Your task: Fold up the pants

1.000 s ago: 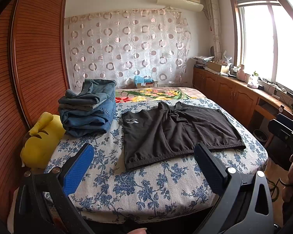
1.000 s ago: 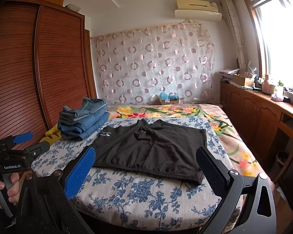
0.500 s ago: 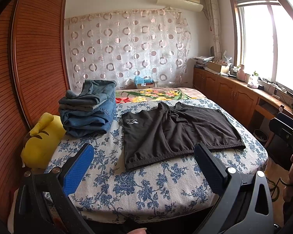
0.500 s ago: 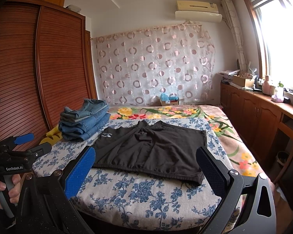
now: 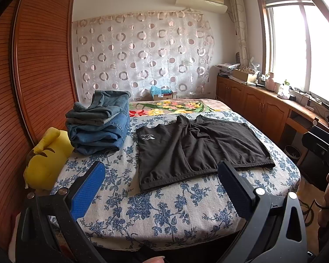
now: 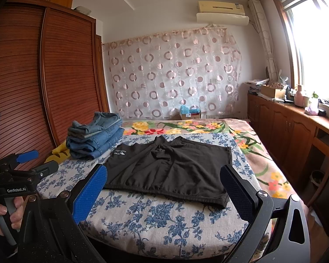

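Black shorts (image 5: 195, 149) (image 6: 171, 168) lie spread flat on the blue-flowered bedspread (image 5: 164, 206) (image 6: 155, 217), waistband toward me, a small white logo on the left leg. My left gripper (image 5: 161, 171) is open, held back from the bed's near edge with nothing between its fingers. The right gripper (image 6: 164, 173) is open too, hovering short of the waistband and touching nothing. From the right wrist view, a hand holds the left gripper (image 6: 28, 162) low at the left.
A stack of folded blue jeans (image 5: 101, 125) (image 6: 94, 137) rests on the bed's left side. A yellow plush toy (image 5: 46, 160) sits by the wooden wardrobe (image 5: 33, 70). Wooden cabinets (image 6: 291, 135) line the right wall under the window.
Both views have barely shifted; the right gripper has drifted slightly. The shorts lie as before and both grippers stay open.
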`<state>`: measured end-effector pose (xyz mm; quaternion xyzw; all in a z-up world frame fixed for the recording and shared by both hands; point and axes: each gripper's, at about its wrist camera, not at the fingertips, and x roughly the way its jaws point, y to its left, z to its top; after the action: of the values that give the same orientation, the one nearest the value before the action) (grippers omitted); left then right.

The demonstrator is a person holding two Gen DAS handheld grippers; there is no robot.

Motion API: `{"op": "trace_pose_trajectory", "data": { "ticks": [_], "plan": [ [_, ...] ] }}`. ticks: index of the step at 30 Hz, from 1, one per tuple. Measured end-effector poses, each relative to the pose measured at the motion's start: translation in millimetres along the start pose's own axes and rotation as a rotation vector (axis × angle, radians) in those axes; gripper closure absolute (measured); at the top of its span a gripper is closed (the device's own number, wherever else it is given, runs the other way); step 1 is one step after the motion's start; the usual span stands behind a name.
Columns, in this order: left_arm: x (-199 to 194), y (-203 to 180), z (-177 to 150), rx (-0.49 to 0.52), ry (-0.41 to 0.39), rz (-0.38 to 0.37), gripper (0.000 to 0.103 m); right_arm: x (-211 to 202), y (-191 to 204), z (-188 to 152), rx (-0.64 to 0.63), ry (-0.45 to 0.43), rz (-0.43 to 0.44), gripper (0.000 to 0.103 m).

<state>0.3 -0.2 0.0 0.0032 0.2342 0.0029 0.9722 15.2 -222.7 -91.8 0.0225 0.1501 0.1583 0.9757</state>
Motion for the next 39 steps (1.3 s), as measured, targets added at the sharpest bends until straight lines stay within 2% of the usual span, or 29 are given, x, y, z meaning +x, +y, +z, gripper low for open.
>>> {"op": "trace_pose_trajectory", "data": {
  "ticks": [23, 29, 39],
  "plan": [
    [-2, -5, -2, 0.002, -0.003, -0.005, 0.000, -1, 2, 0, -0.004, -0.004, 0.000, 0.001],
    [0, -12, 5, 0.004, 0.035, -0.013, 0.000, 1, -3, -3, -0.008, 0.005, 0.004, 0.001],
    [26, -9, -10, 0.011, 0.101, -0.048, 0.000, 15, -14, -9, -0.020, 0.057, 0.005, 0.001]
  ]
}}
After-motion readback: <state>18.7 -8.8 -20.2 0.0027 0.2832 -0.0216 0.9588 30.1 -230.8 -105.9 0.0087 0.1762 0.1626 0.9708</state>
